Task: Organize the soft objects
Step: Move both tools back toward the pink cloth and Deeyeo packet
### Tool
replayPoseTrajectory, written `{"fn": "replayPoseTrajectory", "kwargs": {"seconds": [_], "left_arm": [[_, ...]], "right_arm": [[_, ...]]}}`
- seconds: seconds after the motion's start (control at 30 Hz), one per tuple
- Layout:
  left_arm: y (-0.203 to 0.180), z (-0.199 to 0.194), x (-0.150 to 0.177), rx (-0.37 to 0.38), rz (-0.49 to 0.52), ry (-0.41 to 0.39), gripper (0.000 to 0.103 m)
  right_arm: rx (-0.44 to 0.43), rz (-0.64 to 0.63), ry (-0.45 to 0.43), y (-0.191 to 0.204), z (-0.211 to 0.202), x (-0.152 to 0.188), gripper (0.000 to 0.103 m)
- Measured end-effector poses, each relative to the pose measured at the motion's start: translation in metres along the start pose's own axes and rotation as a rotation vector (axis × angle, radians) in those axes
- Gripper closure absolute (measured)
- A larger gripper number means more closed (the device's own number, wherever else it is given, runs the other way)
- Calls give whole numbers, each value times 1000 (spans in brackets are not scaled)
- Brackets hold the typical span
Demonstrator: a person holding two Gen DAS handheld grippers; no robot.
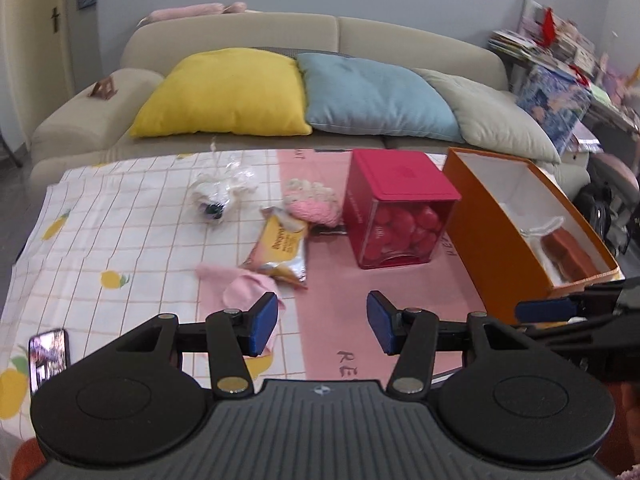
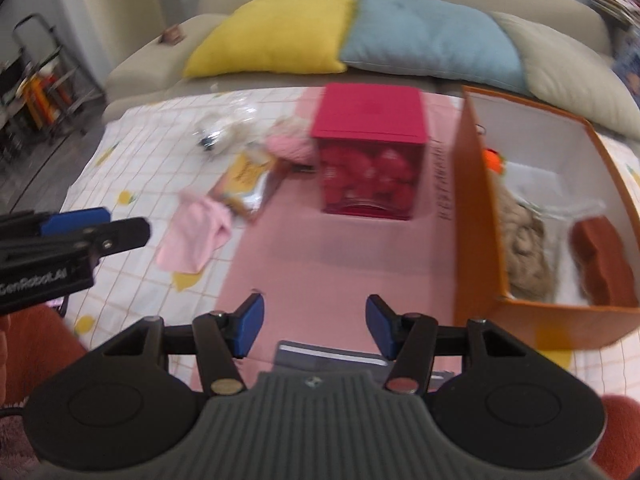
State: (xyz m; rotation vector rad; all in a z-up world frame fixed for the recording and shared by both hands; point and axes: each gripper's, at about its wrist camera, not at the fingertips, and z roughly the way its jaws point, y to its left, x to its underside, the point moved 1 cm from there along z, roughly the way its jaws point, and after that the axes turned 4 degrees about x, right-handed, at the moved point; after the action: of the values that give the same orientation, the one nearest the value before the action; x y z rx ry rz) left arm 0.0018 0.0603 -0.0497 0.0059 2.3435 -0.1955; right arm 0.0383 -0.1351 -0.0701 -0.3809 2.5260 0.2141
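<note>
left hand-held gripper [image 1: 322,326] empty, pink cloth [image 1: 240,286], orange box [image 1: 500,216]

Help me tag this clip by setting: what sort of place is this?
Most likely a home living room: a beige fabric sofa carries yellow, blue and grey throw cushions, and a low table under a checked lemon-print cloth stands before it.

Soft even daylight, fisheye-bent dark corners, left view sharp, right view motion-blurred.

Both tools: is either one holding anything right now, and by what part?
Nothing is held. The left tool and the right tool both stand open with only the tablecloth showing between their pads.
</note>
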Motion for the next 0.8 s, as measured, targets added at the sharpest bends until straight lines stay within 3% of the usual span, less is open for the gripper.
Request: {"fn": "replayPoseTrajectory", "kwargs": {"seconds": [0.23,0.6,0.8], "left_arm": [[27,5,6,-9,-73,7,42],[61,36,4,0,-136,42,42],[83,69,2,-8,-173,104,34]], "right_arm": [[-29,-97,2,34,11,-17,44],[-27,-122,31,53,53,-52,43],[-17,-118,53,59,85,-71,43]]}}
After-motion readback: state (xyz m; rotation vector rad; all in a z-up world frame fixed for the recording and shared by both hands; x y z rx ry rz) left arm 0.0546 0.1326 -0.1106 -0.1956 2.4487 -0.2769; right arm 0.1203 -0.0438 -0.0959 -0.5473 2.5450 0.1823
